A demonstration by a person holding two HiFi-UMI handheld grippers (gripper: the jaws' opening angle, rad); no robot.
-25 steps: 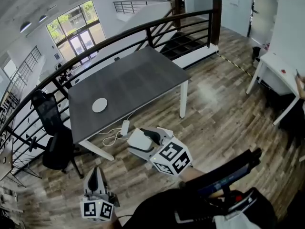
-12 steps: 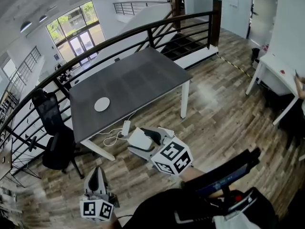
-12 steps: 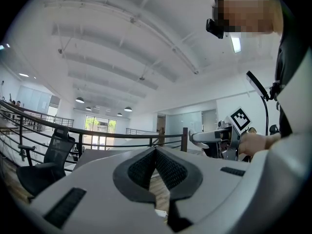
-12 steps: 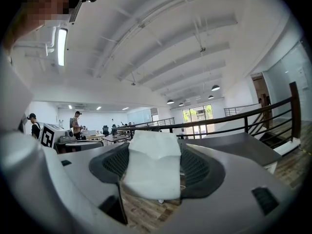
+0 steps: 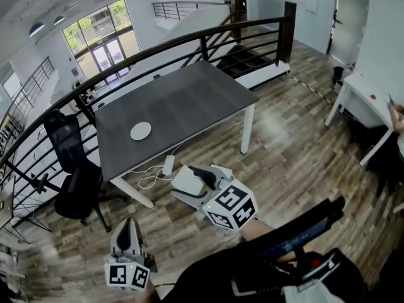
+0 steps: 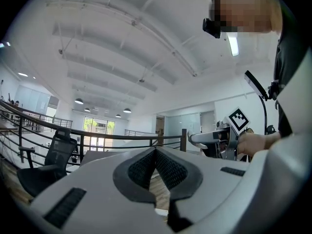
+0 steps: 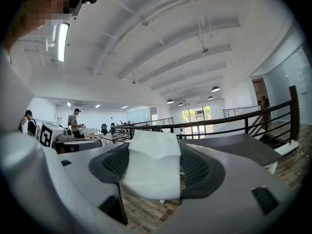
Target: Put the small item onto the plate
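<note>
plate: small round white plate (image 5: pixel 141 130), lying flat on the left part of the dark grey rectangular bench (image 5: pixel 189 100); its top face shows plain white in the head view.
bench: white legs, standing on a wooden plank floor (image 5: pixel 284 150) in front of a black metal railing (image 5: pixel 158 46); the plate is the only thing seen on its top.
small item: white soft block with a foam-like look (image 7: pixel 151 165), not on the plate; it is up between the jaws of the right gripper, well apart from the bench and nearer to the person than its near edge.
right gripper (image 7: pixel 152 152): jaws stand wide, one black ribbed pad on each side of the white block and pressing on it; the block fills the gap and sticks out beyond the tips.
left gripper (image 6: pixel 156 151): jaws brought together, ribbed pads meeting at the tips; held low at near left in the head view, pointing up and away from the bench.
floor under the bench: white cable with a small white adapter (image 5: pixel 167 165), just beside the near edge.
chair: black office chair (image 5: pixel 69 169), left of the bench.
</note>
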